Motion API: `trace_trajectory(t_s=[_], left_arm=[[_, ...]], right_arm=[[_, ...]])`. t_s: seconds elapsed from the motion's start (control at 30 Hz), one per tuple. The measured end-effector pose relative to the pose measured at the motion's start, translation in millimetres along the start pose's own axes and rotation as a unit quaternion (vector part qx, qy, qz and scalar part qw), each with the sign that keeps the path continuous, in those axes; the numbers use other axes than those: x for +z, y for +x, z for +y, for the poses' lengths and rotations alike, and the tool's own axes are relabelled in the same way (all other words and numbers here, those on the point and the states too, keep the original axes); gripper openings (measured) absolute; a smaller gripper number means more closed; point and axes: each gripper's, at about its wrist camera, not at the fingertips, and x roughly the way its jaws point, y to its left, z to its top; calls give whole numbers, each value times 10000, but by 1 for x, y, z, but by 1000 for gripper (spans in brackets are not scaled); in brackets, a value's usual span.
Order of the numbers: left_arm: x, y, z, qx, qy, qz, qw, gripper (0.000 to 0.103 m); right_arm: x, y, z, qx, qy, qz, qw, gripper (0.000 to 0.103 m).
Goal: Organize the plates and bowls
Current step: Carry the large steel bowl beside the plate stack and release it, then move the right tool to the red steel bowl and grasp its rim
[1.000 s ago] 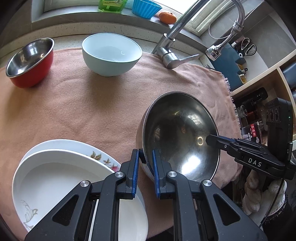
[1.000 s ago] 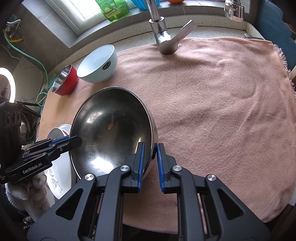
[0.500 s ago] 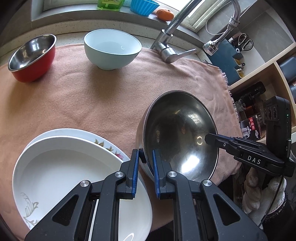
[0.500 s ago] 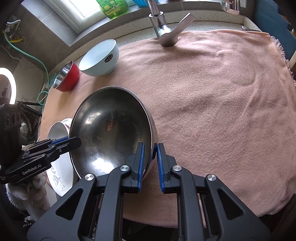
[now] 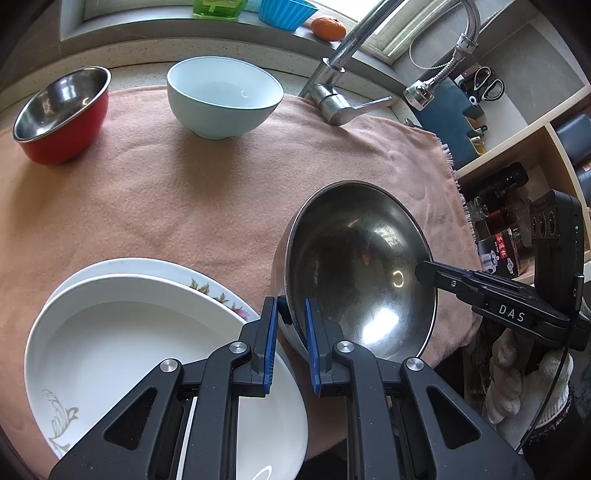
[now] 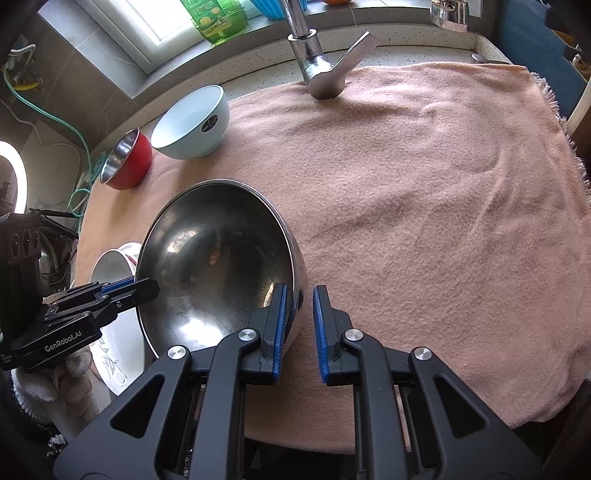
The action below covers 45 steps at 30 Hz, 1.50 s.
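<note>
A large steel bowl (image 5: 354, 273) (image 6: 214, 266) sits tilted over the near part of the pink towel, held by both grippers. My left gripper (image 5: 290, 306) is shut on its left rim and shows in the right wrist view as the left gripper (image 6: 147, 286). My right gripper (image 6: 299, 291) is shut on the opposite rim, and the left wrist view shows that right gripper (image 5: 424, 269) too. Two stacked white plates (image 5: 129, 332) (image 6: 110, 266) lie just left of the bowl. A pale blue bowl (image 5: 221, 96) (image 6: 192, 122) and a red bowl (image 5: 62, 110) (image 6: 127, 162) stand at the back.
The pink towel (image 5: 184, 192) (image 6: 424, 221) covers the counter. A chrome faucet (image 5: 332, 103) (image 6: 321, 74) rises at its far edge. A window sill behind holds a green bottle (image 6: 218, 18) and a blue cup (image 5: 284, 13). Shelves (image 5: 517, 155) with boxes stand at the right.
Both grippers stay clamped on the steel bowl's rim. The views wobble only slightly, and nothing on the towel has moved.
</note>
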Motion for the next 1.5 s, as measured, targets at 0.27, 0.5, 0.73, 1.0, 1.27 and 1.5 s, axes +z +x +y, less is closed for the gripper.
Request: trace_trajectory(t_s=[0.27, 0.5, 0.73, 1.0, 1.27, 1.5], left_arm=[[4, -14, 8, -4, -33, -147, 9999, 14], [5, -33, 19, 20, -65, -307, 9995, 13], [14, -68, 49, 94, -210, -664, 9975, 13], [27, -100, 102, 341, -497, -955, 9936, 13], [52, -126, 164, 744, -661, -1148, 9884, 13], [88, -125, 210, 770, -833, -1059, 9879, 13]], right_arm=[[4, -18, 5, -194, -9, -308, 9993, 26], [10, -34, 21, -81, -3, -539, 9985, 26], [25, -44, 64, 157, -270, -691, 9971, 26], [49, -36, 117, 467, -455, -714, 9953, 26], [75, -6, 171, 634, -641, -550, 9944, 26], [113, 36, 207, 656, -653, -332, 9952, 26]])
